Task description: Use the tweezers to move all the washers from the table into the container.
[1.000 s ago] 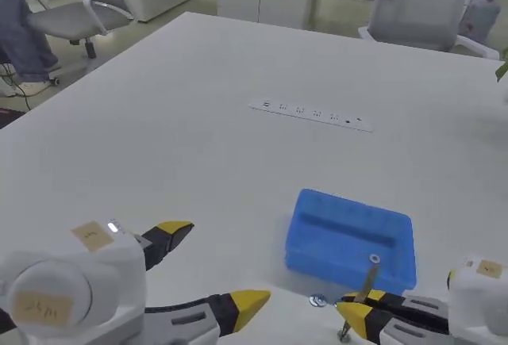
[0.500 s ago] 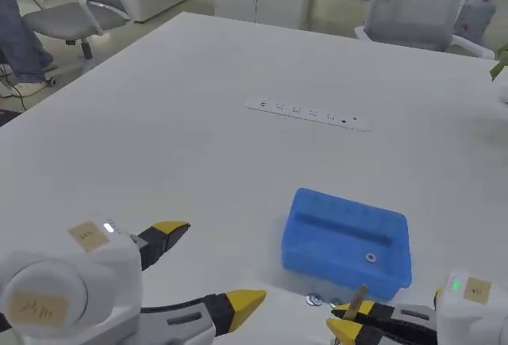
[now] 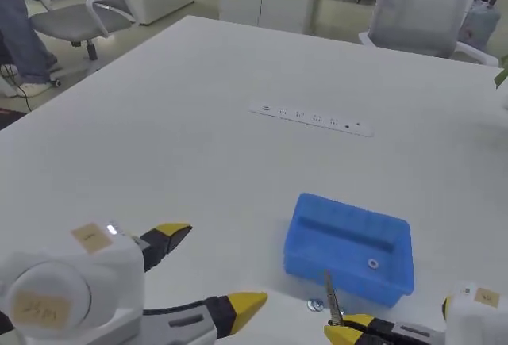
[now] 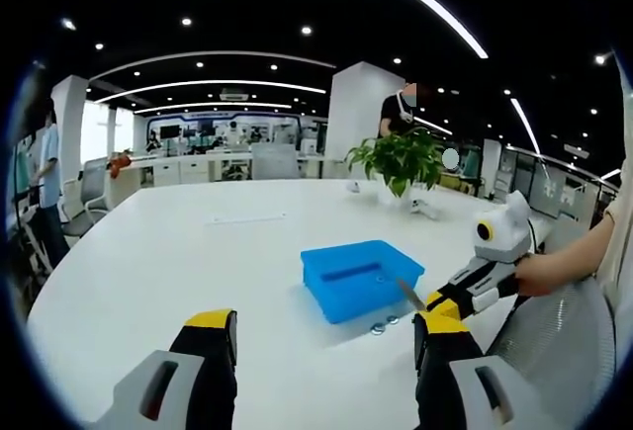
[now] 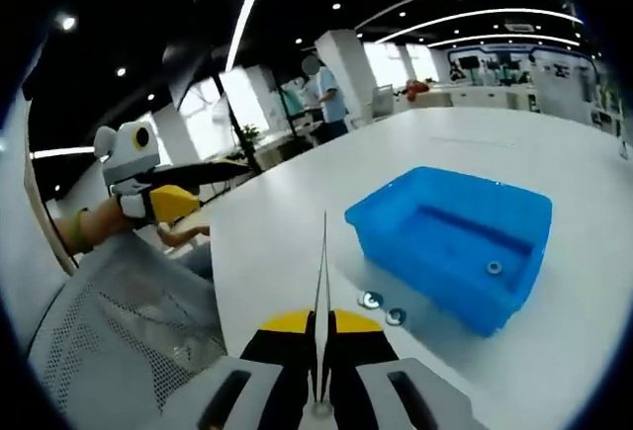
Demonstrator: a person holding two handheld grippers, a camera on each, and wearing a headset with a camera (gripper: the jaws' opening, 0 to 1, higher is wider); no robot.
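Note:
A blue container (image 3: 349,243) stands on the white table (image 3: 198,139) near its front edge, with one washer (image 3: 373,263) lying inside. My right gripper (image 3: 349,329), low at the front right, is shut on thin metal tweezers (image 3: 331,296) whose tips point up just before the container's near wall. Beside the tips a washer on the table (image 3: 316,305) lies against that wall. In the right gripper view the tweezers (image 5: 321,252) rise from the shut jaws, and two washers (image 5: 371,300) (image 5: 395,316) lie before the container (image 5: 465,232). My left gripper (image 3: 216,267) stands open at the front left, holding nothing.
A flat power strip (image 3: 309,116) is set into the middle of the table. Office chairs (image 3: 71,12) (image 3: 421,4) stand beyond the far edges. A potted plant (image 4: 396,158) sits at the table's far end in the left gripper view.
The washer held in the tweezers over the container a second ago now lies inside it. My right gripper has drawn back toward the near edge with the tweezers. The left gripper has not moved.

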